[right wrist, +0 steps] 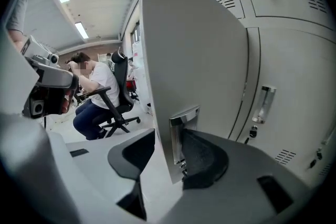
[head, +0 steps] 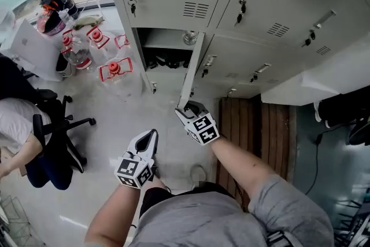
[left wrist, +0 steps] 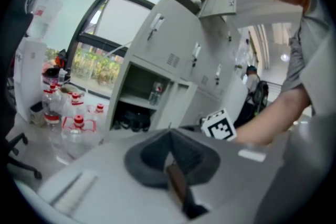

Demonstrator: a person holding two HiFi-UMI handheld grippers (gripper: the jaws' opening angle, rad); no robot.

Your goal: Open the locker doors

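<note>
Straddling the free edge of the open door, the right gripper had its jaws apart, one pad close by the handle and the other clear of the panel. The door stood swung out from a lower locker. The left gripper hung nearby, jaws together, empty.

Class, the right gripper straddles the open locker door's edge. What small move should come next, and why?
Probably close the right gripper on the door by its handle, then swing it wider: the door edge sits between the jaws, but one pad stands clear of it.
</note>
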